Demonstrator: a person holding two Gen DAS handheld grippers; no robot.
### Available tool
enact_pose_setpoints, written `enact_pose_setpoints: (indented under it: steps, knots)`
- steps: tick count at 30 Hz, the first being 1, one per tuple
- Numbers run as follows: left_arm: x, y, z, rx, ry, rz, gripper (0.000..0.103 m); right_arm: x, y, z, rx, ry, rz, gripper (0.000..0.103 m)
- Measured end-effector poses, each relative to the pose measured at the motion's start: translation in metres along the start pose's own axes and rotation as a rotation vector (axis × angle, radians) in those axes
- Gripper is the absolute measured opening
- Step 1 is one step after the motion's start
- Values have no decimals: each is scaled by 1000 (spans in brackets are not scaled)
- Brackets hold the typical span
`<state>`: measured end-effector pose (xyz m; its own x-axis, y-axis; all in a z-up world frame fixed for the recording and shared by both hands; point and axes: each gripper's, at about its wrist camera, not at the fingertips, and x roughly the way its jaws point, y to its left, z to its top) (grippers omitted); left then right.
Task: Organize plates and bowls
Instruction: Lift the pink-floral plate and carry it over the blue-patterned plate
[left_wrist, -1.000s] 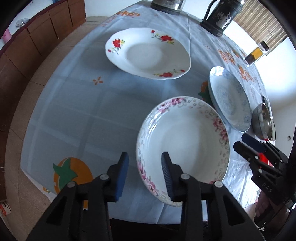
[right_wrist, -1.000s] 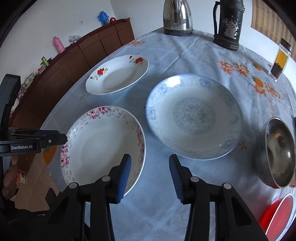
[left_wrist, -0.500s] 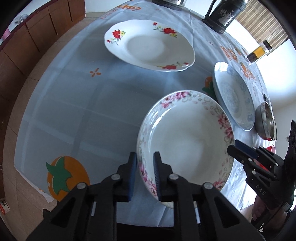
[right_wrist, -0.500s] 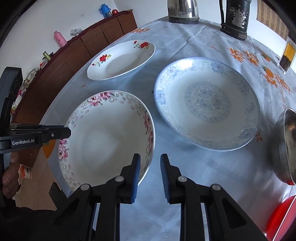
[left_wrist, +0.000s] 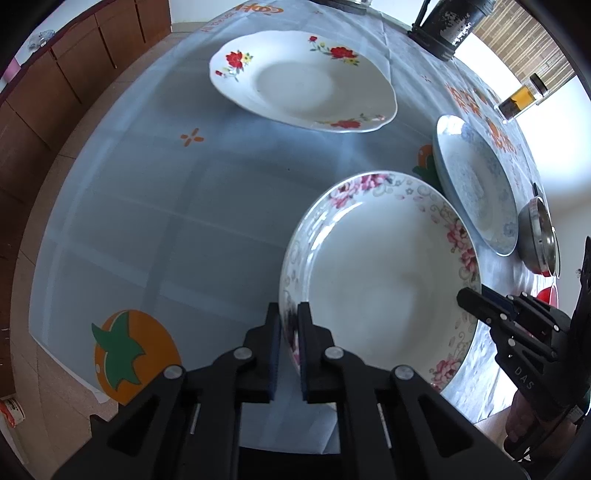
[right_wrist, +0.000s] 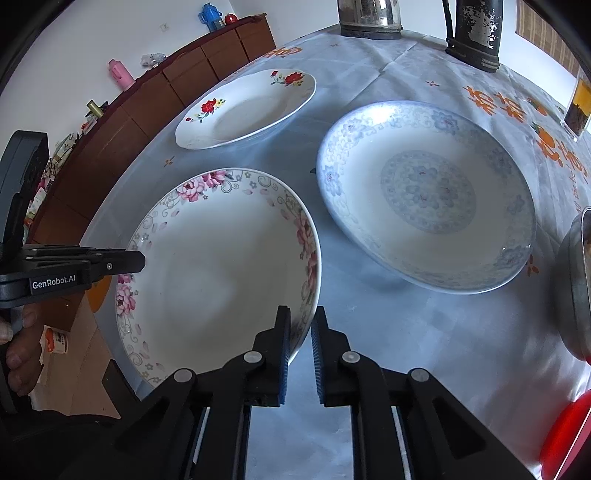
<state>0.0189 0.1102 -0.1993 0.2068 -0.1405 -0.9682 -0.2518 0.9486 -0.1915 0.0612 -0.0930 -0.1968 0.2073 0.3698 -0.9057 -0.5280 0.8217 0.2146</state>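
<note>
The pink plate (left_wrist: 384, 273) is pinched at opposite rims, nine o'clock by the left gripper (left_wrist: 289, 332), three o'clock by the right gripper (right_wrist: 300, 332); uneven lifting could tilt it free.

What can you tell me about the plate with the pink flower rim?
The pink-flowered plate is a deep, glossy white dish, seemingly ceramic, with pink blossoms and grey scrollwork around its rim. It looks empty and uncracked. It sits near the table's front edge, beside the blue-patterned plate. The left gripper and right gripper each straddle its rim on opposite sides, fingers nearly closed.
</note>
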Motion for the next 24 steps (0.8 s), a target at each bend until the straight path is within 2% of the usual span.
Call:
enact_pose_setpoints:
  steps: [11, 24]
  knots:
    - [-5, 0, -3, 0, -13, 4, 5, -2, 0, -1, -11, -3, 2, 12]
    - [-24, -12, 2, 34, -62, 18, 5, -22, 0, 2, -18, -59, -9, 12]
